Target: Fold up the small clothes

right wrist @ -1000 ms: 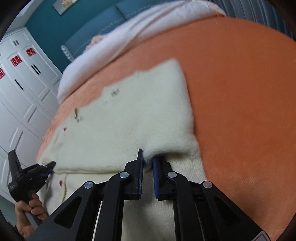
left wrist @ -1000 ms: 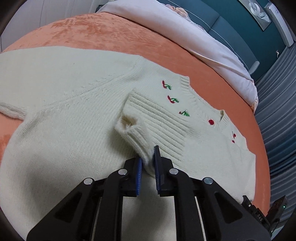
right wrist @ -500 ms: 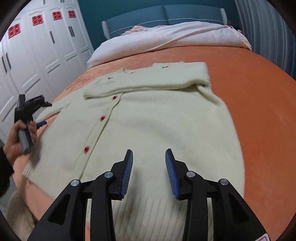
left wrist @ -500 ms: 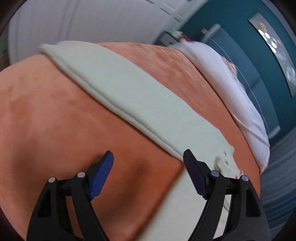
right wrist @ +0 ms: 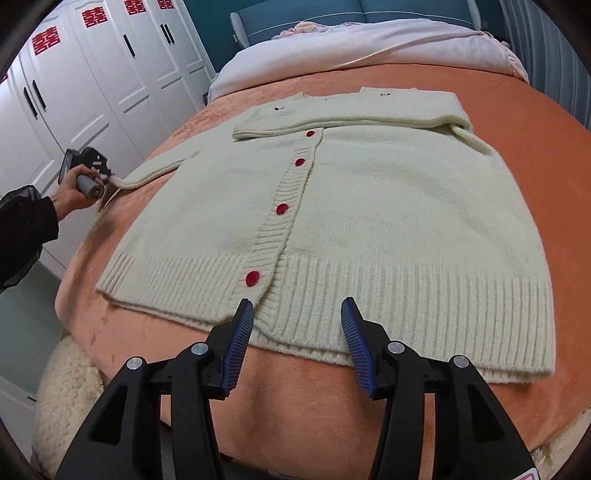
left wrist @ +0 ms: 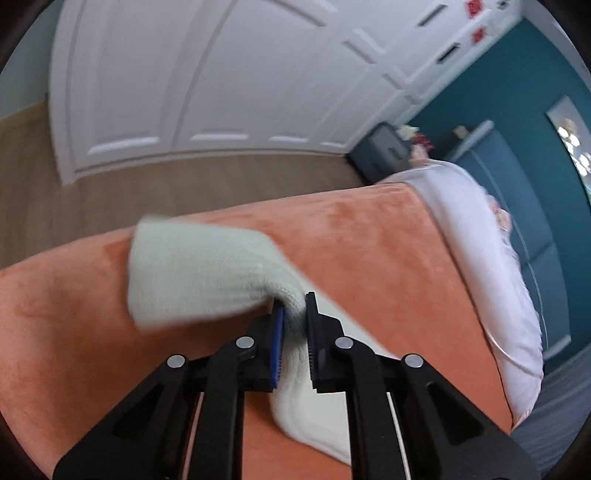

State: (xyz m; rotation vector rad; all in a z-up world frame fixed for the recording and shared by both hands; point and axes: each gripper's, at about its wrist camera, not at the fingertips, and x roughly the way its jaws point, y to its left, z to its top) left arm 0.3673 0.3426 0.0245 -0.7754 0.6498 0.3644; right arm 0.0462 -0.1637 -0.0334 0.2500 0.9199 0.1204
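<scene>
A cream knit cardigan point(right wrist: 369, 206) with red buttons lies flat, front up, on the orange bedspread point(right wrist: 535, 122). One sleeve is folded across its chest near the collar. The other sleeve point(right wrist: 155, 171) stretches out to the left. My left gripper point(left wrist: 293, 325) is shut on that sleeve's cuff point(left wrist: 207, 280), near the bed's left edge; it also shows in the right wrist view point(right wrist: 105, 177). My right gripper point(right wrist: 297, 332) is open and empty, just above the cardigan's ribbed hem.
White wardrobe doors point(right wrist: 92, 85) stand along the left of the bed. A pale duvet point(right wrist: 369, 40) and a teal headboard point(right wrist: 295, 11) are at the far end. A dark nightstand point(left wrist: 380, 153) stands beside the bed. A fluffy cream rug point(right wrist: 62, 387) lies below the near corner.
My left gripper has swung to the left edge of the bed and closed on the outstretched sleeve's cuff. My right gripper has let go, opened wider and drawn back to the hem.
</scene>
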